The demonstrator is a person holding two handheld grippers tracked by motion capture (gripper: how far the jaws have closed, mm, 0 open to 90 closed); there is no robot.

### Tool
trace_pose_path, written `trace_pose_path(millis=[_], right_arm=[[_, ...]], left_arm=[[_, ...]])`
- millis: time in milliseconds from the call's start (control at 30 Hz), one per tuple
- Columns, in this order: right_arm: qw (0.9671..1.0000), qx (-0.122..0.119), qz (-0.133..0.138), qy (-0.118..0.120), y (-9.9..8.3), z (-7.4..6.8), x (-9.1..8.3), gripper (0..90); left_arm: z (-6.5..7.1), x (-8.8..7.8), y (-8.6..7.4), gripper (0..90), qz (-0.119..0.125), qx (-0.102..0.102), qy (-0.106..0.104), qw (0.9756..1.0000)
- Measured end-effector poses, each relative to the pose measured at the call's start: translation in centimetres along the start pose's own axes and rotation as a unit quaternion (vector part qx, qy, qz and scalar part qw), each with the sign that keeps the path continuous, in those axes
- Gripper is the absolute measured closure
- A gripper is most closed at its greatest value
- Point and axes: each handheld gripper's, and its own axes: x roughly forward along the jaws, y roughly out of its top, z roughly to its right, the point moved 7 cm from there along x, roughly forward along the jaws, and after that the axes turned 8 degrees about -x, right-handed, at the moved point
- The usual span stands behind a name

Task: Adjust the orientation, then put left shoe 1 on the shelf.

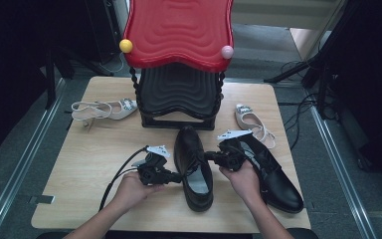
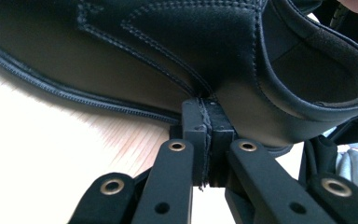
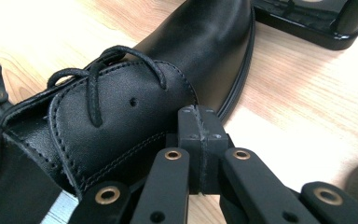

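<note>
A black leather lace-up shoe lies mid-table, toe pointing away from the person. My left gripper is at its left flank with its jaws shut. In the left gripper view the closed tips touch the shoe's side wall, just below the stitched seam under the collar. My right gripper is at the shoe's right flank, also shut. Its tips rest against the leather near the lacing, and the black lace lies loose across the tongue. Nothing is visibly held in either pair of jaws.
A second black shoe lies to the right, under the right hand. A tiered rack with a red top and a black lower shelf stands at the back; its base is near the toe. White heeled sandals lie left and right.
</note>
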Motion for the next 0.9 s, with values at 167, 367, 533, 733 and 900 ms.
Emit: trace_pose_path(millis=[167,367,533,733,900], right_arm=[[0.9999,-0.003,0.015,0.005,0.2,0.2,-0.7,86.5],[0.9995,0.005,0.03,0.011,0.2,0.0,-1.8,78.6],[0.9992,0.007,0.031,0.023,0.1,-0.6,-2.6,76.0],[0.9989,0.013,0.031,0.032,0.0,-1.2,-3.2,71.6],[0.9983,0.019,0.038,0.04,0.7,-2.1,-4.2,70.4]], left_arm=[[-0.6,-1.6,0.3,70.2,0.014,-0.015,0.0,0.9998],[-1.5,-3.7,0.7,67.6,0.032,-0.022,0.012,0.9992],[-2.1,-5.1,1.4,70.2,0.049,-0.025,0.016,0.9984],[-2.4,-6.0,1.9,82.8,0.051,-0.01,0.028,0.9983],[-2.2,-7.5,3.0,86.2,0.058,0.001,0.025,0.998]])
